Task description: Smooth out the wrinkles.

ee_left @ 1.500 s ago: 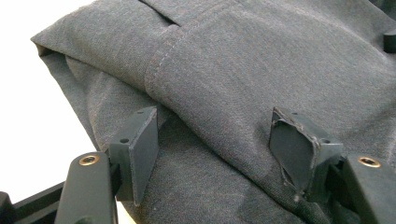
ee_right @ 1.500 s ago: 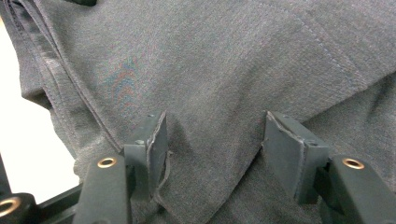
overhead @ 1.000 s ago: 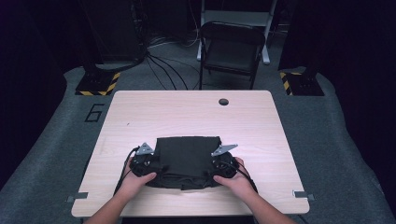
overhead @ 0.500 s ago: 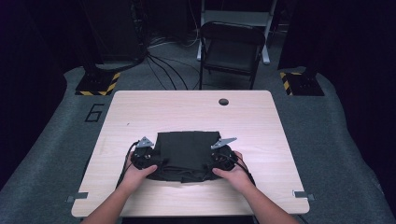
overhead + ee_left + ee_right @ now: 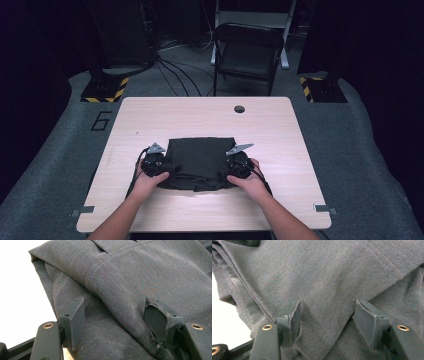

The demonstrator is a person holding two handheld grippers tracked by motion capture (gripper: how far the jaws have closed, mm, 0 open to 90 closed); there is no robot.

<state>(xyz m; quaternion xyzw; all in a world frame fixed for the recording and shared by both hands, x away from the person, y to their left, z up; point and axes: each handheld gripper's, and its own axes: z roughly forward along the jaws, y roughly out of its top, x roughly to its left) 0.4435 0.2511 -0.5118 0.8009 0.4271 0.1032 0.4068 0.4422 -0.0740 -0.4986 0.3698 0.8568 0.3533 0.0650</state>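
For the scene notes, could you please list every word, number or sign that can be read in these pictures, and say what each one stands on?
"6" – a dark numeral on the grey floor mat, left of the wooden table.
Yellow-and-black hazard stripes, a sign without words, on the two black floor bases.
The dark grey garment bears no readable label or print.

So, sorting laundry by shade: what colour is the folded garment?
Dark charcoal grey, plain weave; the garment shows best in the left gripper view.

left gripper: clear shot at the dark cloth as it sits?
Probably yes. The left gripper has its jaws open right over the dark cloth, with fabric lying between the pads and nothing blocking it.
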